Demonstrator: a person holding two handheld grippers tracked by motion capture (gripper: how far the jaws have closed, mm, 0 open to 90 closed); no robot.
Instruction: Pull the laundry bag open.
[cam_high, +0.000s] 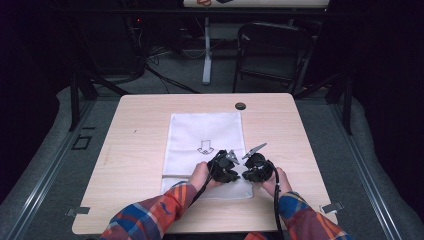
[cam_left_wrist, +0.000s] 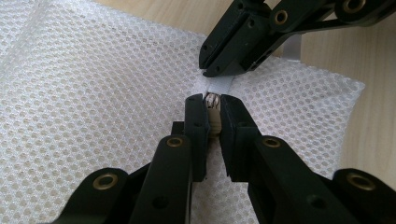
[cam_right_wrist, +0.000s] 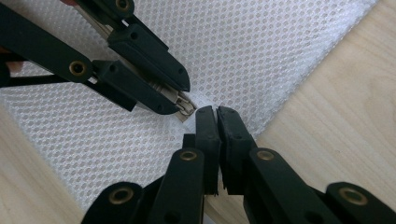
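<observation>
Your left gripper has its jaws pinched on the zipper pull of the white mesh bag, the small metal tab clamped between the pads. Your right gripper is closed tight on the mesh edge and the grey tape right beside that pull, with almost no gap between its jaws. The two sets of tips sit nose to nose, just apart, over the near right part of the bag.

From above, your grippers are side by side at the near edge of the bag, your hands behind them and your plaid sleeves coming in from the near side. The bag lies flat in the middle of the light wooden table, an arrow mark printed on it just beyond the grippers. A small dark disc sits near the table's far edge.
</observation>
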